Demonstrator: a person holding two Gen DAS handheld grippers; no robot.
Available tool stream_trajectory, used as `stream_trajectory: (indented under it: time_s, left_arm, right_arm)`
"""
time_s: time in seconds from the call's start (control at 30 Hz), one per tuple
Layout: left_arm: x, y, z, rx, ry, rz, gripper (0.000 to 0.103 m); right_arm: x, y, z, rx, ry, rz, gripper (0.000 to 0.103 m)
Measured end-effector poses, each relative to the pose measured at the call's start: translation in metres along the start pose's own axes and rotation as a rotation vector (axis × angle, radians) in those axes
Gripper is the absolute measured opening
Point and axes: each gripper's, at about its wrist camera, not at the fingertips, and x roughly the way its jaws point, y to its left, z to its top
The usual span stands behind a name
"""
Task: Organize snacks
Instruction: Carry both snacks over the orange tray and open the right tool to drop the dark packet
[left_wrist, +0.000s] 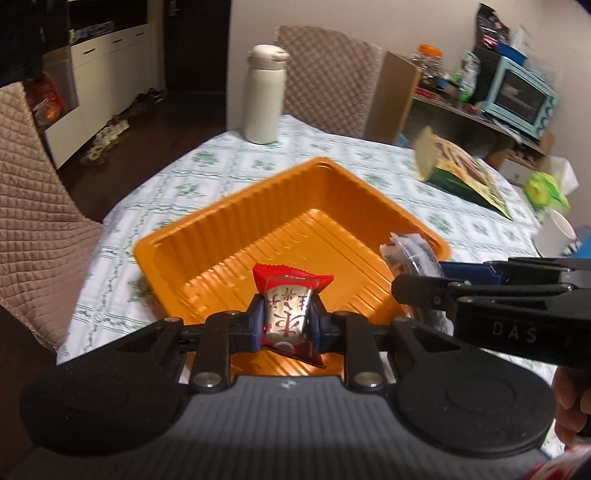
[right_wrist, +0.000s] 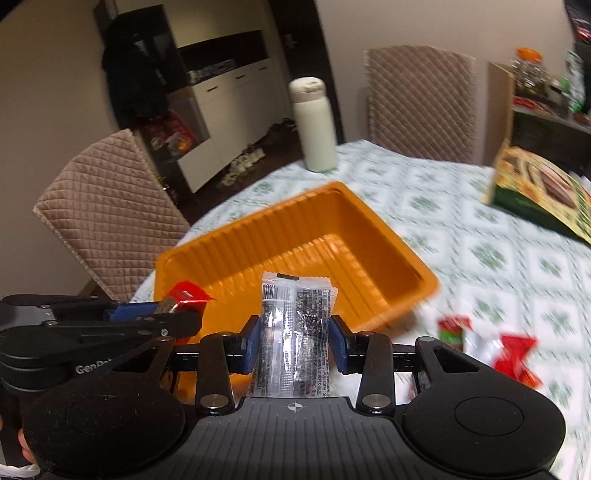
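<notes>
An empty orange plastic tray (left_wrist: 236, 206) sits on the patterned tablecloth; it also shows in the right wrist view (right_wrist: 236, 240). My left gripper (left_wrist: 286, 321) is shut on a red and silver snack packet (left_wrist: 288, 314) and holds it over the tray's near edge. My right gripper (right_wrist: 293, 341) is shut on a clear and black snack packet (right_wrist: 295, 325), held over the tray's near right corner. Each gripper shows in the other's view: the right gripper (left_wrist: 417, 273) with its packet, the left gripper (right_wrist: 173, 306) with the red packet (right_wrist: 186, 295).
A white bottle (left_wrist: 263, 94) stands beyond the tray. A green and yellow snack box (left_wrist: 461, 173) lies at the right. Loose red and white snack packets (right_wrist: 487, 350) lie on the table right of the tray. Quilted chairs (left_wrist: 37, 206) surround the table (left_wrist: 369, 162).
</notes>
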Motion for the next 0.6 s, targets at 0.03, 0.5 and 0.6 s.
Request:
stream_trajectory:
  time_s: [0.03,0.5,0.6]
  left_arm:
    - [0.003,0.004,0.002,-0.007,0.002,0.010,0.022]
    - [0.040,0.029,0.014,-0.041,0.051,0.024,0.022]
    - [0.045,0.031,0.014,-0.038,0.066,0.022,0.022]
  right_arm:
    - [0.006,0.003,0.004,-0.010,-0.001,0.005,0.039]
    - [0.079,0.011,0.024,-0.085,0.043,-0.004,0.039]
    - [0.087,0.008,0.022,-0.077,0.057,-0.012,0.039]
